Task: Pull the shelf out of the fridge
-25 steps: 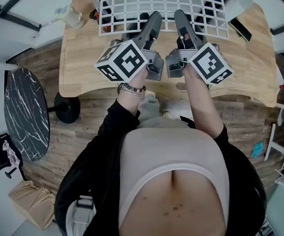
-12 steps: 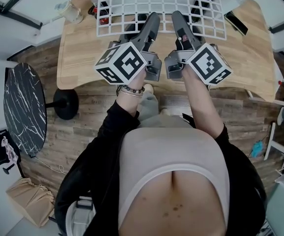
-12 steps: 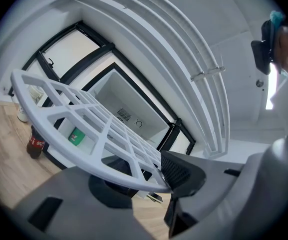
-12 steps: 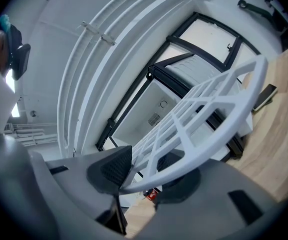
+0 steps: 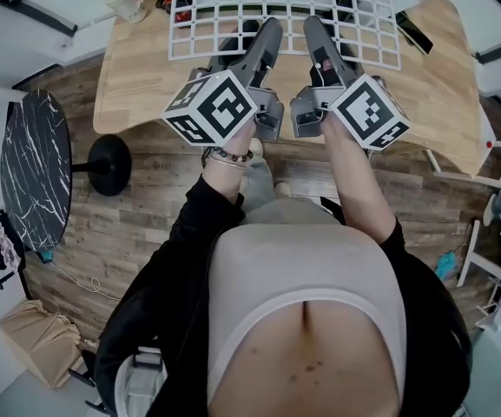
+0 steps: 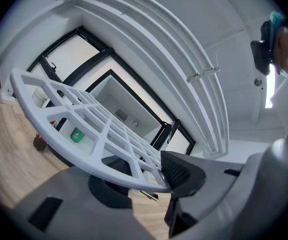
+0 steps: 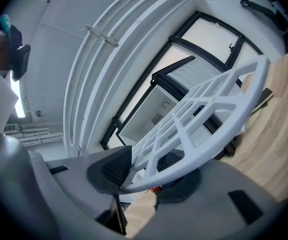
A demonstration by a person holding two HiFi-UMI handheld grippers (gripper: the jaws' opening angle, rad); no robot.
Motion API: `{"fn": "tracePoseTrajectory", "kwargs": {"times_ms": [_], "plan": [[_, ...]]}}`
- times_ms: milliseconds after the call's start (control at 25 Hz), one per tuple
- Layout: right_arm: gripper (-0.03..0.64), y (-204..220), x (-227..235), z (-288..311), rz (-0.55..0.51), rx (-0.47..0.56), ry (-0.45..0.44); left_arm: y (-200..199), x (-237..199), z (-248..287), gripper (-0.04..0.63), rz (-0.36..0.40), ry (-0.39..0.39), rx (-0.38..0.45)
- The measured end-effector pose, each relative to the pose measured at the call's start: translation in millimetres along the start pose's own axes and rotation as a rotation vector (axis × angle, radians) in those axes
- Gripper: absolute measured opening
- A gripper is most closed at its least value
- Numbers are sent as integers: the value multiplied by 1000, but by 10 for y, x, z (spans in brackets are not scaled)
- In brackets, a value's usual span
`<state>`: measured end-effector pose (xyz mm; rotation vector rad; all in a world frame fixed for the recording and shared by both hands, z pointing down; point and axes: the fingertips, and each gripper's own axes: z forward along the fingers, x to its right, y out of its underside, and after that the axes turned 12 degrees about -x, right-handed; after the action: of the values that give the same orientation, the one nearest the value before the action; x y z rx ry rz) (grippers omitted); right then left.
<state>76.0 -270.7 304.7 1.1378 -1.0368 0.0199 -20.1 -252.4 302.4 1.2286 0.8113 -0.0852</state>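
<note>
- Head view: wooden table [image 5: 424, 76] fills the top of the picture, with the person standing at its near edge and both arms reaching out over it
- fridge: not in the head view; the left tool view shows a white open box with a vent in its back wall [image 6: 129, 109] well behind the shelf, likely the fridge, and the right tool view shows the same box [image 7: 168, 104]
- shelf [image 5: 276, 7]: white plastic grid, held flat over the far half of the table and fully clear of that white box; cannot tell from above whether it touches the table, but both tool views show table and clutter under it, so it looks lifted
- left tool [image 5: 269, 31]: clamped on the shelf's near edge, one jaw over the grid and one under it, ribbed pad pressed on the rim bar [image 6: 148, 181]
- right tool [image 5: 313, 26]: same grip just beside the left one, jaws closed on the near rim [image 7: 144, 179]
- small stuff: clear cup [image 5: 124, 3] and red can [image 5: 165, 0] at the table's far left corner, dark flat thing [image 5: 415, 33] at the right, by the shelf's side
- progress: the pull-out looks done, since the shelf is out and in both tools; what's left is probably only carrying it clear or setting it down and letting go
</note>
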Motion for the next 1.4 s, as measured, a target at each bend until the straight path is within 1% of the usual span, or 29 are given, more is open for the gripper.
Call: {"fn": "tracePoseTrajectory", "kwargs": {"times_ms": [320, 560, 1000, 1120, 1400], "plan": [[160, 44, -4, -273, 3, -14, -11, 186, 190, -127, 179, -10, -14, 2], [160, 70, -19, -385, 6, -16, -18, 253, 272, -197, 179, -8, -21, 6], [160, 146, -45, -474, 8, -13, -27, 341, 293, -298, 176, -18, -26, 15], [160, 230, -52, -496, 23, -20, -36, 374, 279, -364, 176, 0, -43, 14], [160, 251, -70, -575, 4, -11, -22, 428, 313, -402, 176, -10, -19, 14]]}}
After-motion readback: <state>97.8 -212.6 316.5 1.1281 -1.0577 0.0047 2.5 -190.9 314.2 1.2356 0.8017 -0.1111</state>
